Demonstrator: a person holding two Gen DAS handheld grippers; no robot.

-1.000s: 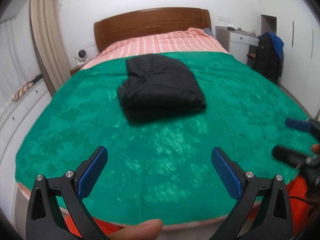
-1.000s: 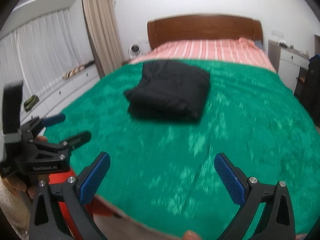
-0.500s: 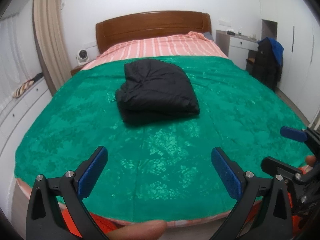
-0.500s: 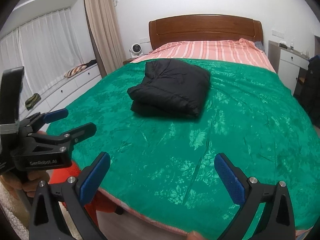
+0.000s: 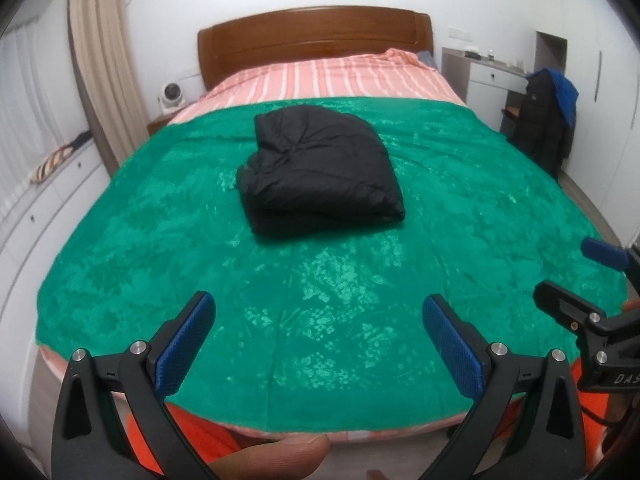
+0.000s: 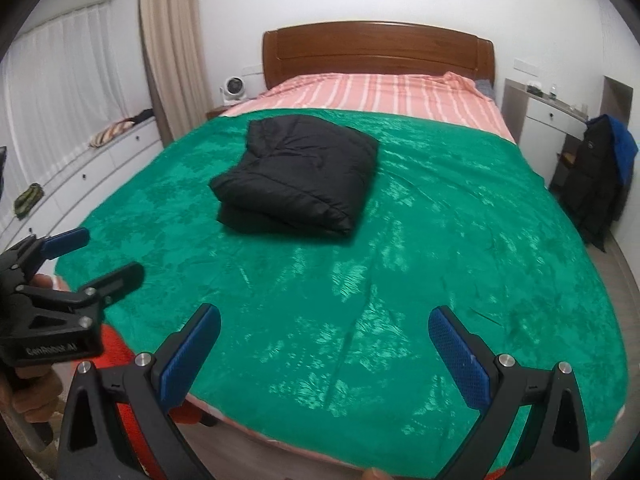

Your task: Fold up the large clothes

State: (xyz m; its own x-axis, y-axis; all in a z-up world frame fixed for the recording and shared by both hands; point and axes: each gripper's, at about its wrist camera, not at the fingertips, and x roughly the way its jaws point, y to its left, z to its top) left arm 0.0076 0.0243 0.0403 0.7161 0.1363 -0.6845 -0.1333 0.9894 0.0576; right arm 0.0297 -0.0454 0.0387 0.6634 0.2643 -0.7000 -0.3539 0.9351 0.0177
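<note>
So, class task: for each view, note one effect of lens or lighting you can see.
Left wrist view: fisheye bends the green bedspread edge into a curve, corners darken. Right wrist view: sheen patches glare on the bedspread, and the left claw looks slightly soft.

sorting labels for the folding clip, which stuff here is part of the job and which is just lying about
Part of the job:
black jacket, folded on the green blanket
left gripper, open
right gripper, open

Just lying about:
small white fan
dark coat hanging by the desk
striped cloth on the drawer unit
</note>
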